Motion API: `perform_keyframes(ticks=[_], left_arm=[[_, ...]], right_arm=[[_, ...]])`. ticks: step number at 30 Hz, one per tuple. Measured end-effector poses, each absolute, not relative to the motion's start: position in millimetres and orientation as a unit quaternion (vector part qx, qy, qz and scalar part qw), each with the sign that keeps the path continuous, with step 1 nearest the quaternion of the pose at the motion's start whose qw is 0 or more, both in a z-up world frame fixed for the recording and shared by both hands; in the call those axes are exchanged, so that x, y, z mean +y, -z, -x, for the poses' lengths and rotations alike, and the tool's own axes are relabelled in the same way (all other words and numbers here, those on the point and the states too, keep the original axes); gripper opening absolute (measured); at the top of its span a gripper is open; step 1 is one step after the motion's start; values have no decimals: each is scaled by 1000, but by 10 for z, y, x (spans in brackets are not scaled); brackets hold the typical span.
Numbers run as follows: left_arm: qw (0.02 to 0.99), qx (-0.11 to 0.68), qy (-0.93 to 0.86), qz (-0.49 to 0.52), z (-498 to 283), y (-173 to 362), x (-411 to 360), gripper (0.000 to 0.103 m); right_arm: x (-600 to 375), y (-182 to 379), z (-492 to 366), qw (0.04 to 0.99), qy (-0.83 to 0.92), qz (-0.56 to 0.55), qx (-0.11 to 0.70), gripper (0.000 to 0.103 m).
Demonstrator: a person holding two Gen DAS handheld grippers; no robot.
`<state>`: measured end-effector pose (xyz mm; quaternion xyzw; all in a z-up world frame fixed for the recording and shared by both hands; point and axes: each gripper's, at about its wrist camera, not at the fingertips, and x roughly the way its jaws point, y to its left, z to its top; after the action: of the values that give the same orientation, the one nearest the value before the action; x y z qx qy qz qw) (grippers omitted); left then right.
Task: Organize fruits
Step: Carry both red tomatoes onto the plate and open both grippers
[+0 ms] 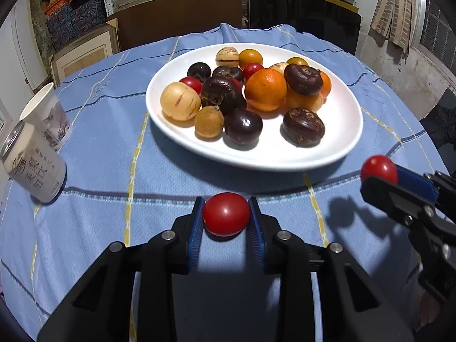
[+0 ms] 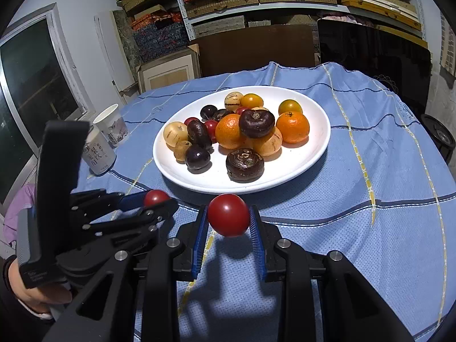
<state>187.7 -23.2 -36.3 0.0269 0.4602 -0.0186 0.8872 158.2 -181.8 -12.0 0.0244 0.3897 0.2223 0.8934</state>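
While low near frame bottom: left claw point(image 1: 226, 213) clamping small round red tomato point(image 1: 226, 214); right claw point(image 2: 228, 215) clamping second red tomato point(image 2: 228, 214).

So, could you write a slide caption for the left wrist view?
Left gripper and right gripper each hold a cherry tomato before the white fruit plate.

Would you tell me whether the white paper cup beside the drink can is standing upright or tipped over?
Upright. The white paper cup stands on its base on the blue checked tablecloth, open rim upward, just behind the pale drink can.
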Motion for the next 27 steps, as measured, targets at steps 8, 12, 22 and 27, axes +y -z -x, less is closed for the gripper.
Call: perform_keyframes(ticks=[8,12,22,27], left_arm=[[896,442,24,-22,-1654,161,-228,30],[900,435,25,-16,-1596,65,-206,30],[908,417,34,-5,-1603,-165,-188,30],[912,408,38,0,-1674,-261,-177,30]], right_arm=[[-1840,43,-1530,899,-229,-28,372,30],[-1829,36,-1527,901,-230,-26,368,30],[-1864,-28,-1528,904,-235,-43,354,30],[-1875,-103,-1545,908,-225,-48,349,30]])
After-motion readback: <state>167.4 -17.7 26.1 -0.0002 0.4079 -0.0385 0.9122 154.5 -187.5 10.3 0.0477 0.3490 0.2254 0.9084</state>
